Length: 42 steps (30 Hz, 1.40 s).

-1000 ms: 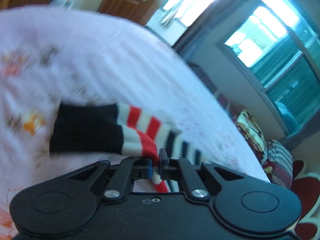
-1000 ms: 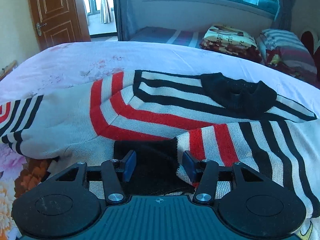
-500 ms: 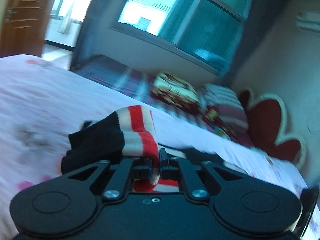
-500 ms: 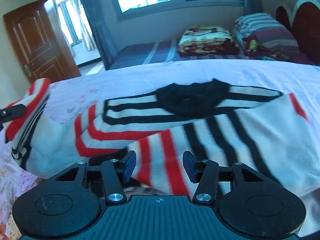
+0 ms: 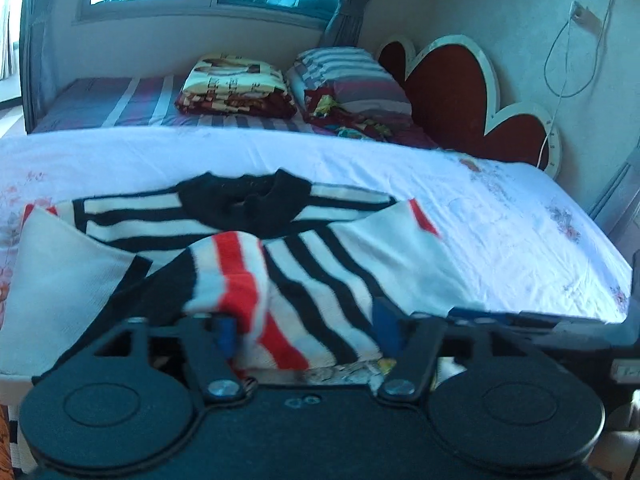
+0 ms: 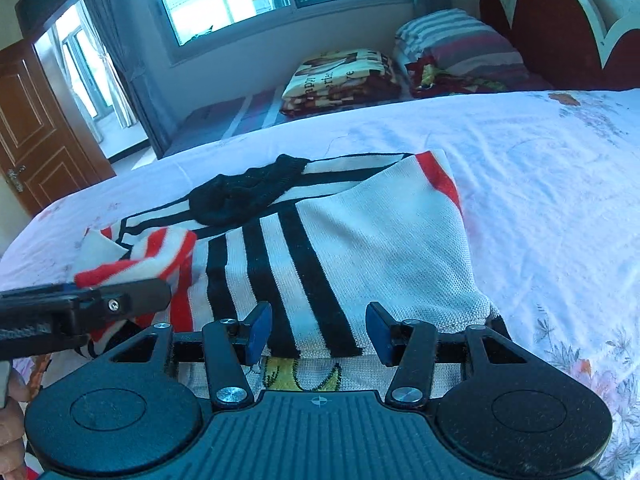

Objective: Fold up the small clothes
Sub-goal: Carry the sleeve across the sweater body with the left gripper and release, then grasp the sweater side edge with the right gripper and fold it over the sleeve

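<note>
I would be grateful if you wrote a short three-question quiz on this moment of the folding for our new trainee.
1. True or false: the right gripper is shut on the sweater.
2. What colour is the sweater's collar? A) red B) black C) yellow
3. Fill in: the red-striped sleeve lies between the fingers of the ___ gripper.

Key:
1. False; its jaws stand open, with the sweater's body lying between them.
2. B
3. left; the left gripper is open too, and the sleeve lies draped between its pads.
</note>
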Available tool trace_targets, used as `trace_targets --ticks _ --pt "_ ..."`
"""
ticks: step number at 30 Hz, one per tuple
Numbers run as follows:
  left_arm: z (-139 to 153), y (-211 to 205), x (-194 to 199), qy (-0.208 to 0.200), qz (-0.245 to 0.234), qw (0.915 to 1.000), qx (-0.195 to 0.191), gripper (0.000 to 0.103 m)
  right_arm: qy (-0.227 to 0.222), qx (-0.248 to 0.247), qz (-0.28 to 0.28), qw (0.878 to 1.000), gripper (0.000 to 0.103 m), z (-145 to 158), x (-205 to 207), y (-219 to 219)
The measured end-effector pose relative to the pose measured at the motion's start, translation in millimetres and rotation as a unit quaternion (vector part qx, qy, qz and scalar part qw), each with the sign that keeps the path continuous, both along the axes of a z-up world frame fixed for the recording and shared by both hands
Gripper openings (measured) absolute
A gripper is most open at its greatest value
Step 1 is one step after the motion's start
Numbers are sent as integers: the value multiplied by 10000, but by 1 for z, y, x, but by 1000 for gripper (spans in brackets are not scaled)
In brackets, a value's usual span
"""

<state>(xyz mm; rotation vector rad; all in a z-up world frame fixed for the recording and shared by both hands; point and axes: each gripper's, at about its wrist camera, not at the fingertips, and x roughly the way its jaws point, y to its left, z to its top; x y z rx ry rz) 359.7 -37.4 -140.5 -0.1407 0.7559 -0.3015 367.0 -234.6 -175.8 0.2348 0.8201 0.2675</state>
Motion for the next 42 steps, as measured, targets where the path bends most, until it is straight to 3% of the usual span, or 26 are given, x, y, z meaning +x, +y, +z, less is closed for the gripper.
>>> trace_targets --ticks 5,6,8,11,13,16,19,21,23,28,33,37,42 --pt "25 -5 -9 -95 -93 9998 -178 72 -68 50 225 9997 52 5 -8 8" --pt "30 -6 -11 -147 -130 9997 -160 74 -76 54 280 9996 52 6 -9 12" --pt "34 -12 -12 -164 -241 9996 42 95 -61 31 346 9994 52 6 -10 19" --pt "29 -17 -3 127 -250 9995 122 93 -6 37 368 9993 52 4 -8 28" --pt "28 -12 -2 266 -277 9991 -188 93 -32 75 430 9990 52 6 -9 30" --pt "22 8 1 633 -194 9918 -1095 96 -105 8 483 9988 52 9 -11 33" --pt "9 12 8 976 94 9906 -952 96 -89 12 371 9993 52 9 -11 29" --pt "5 16 7 1102 167 9858 -1252 95 -51 73 344 9994 52 8 -11 25" --pt "9 16 1 930 59 9838 -1531 96 -93 123 398 9991 52 10 -14 26" --pt "29 25 -12 404 166 9906 -1293 96 -366 254 808 9957 52 26 -28 44" --pt "48 43 -24 127 116 9941 -1069 97 -482 344 1223 9907 52 38 -35 73" --pt "38 81 -25 326 738 9924 -930 97 -505 -231 1635 9850 52 30 -39 108" --pt "15 133 -25 555 1555 9829 -820 96 -664 -1058 1878 9742 52 7 -39 150"
